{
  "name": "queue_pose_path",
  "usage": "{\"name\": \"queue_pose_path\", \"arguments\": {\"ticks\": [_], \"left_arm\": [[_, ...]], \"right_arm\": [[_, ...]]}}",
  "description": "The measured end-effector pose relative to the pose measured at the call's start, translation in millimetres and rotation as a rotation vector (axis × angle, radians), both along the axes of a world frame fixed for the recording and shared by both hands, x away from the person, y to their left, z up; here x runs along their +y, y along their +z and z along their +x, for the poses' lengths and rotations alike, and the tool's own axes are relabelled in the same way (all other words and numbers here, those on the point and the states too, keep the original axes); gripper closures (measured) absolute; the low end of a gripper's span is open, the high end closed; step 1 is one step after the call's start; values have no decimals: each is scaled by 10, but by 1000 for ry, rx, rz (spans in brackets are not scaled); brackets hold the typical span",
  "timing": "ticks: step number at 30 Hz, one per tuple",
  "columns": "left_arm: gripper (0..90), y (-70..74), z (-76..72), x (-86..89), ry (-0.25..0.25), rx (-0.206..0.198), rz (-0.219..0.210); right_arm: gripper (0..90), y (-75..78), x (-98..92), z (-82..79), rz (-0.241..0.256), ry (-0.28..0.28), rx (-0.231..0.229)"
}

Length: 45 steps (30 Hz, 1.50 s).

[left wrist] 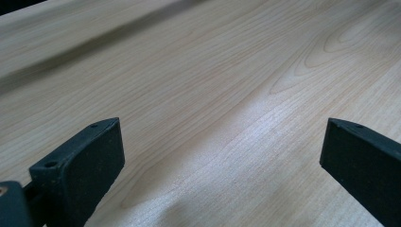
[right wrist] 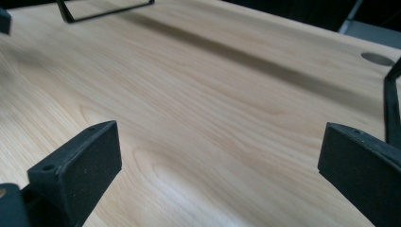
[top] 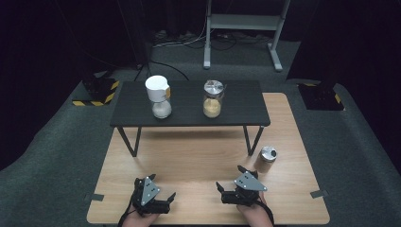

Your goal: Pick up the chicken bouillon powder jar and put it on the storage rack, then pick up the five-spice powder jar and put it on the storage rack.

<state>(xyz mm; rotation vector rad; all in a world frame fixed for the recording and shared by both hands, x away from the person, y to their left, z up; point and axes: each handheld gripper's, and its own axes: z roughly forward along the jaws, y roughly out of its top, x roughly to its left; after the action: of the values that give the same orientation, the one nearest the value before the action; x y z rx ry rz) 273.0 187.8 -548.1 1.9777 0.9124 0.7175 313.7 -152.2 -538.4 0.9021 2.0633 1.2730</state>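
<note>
Both grippers rest low over the near edge of the light wooden table (top: 198, 156), jaws spread wide and grasping nothing. The left gripper (top: 158, 191) sits at the near left, the right gripper (top: 230, 182) at the near right. Nearest the right gripper stands a small canister (top: 266, 160), brownish in the body with a shiny metal lid, upright on the table just beyond and to the right of it. On the dark raised shelf (top: 189, 113) farther back stand a white-capped container (top: 158, 97) and a glass jar (top: 213, 99) of tan grains.
</note>
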Motion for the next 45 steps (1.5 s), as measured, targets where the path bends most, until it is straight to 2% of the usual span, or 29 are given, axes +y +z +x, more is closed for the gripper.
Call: {"name": "queue_pose_path", "arguments": {"ticks": [6,12,19,22,25,30,35,45], "left_arm": [[9,-5,-14,-33,-12,-12,30],[9,-5,-23,-32,-17,-20,30],[9,-5,-14,-29,-11,-12,27],[9,-6,-27,-38,-17,-22,35],[9,-7,-25,-46,-27,-19,42],[9,-5,-28,-30,-37,-20,27],[9,-3,-24,-16,-32,-20,13],[9,-3,-27,-20,-35,-21,18]], "right_arm": [[0,-56,-34,-47,-48,-13,-1],[0,-73,-54,-84,-87,-18,-16],[0,-72,-63,-87,-83,-15,-14],[0,-66,-76,-88,-55,-21,-13],[0,-40,-89,-106,-56,-13,-34],[0,-11,-129,-120,-17,-12,-47],[0,-1,-152,-150,-5,-11,-53],[0,45,-234,-151,-13,-20,-82]]}}
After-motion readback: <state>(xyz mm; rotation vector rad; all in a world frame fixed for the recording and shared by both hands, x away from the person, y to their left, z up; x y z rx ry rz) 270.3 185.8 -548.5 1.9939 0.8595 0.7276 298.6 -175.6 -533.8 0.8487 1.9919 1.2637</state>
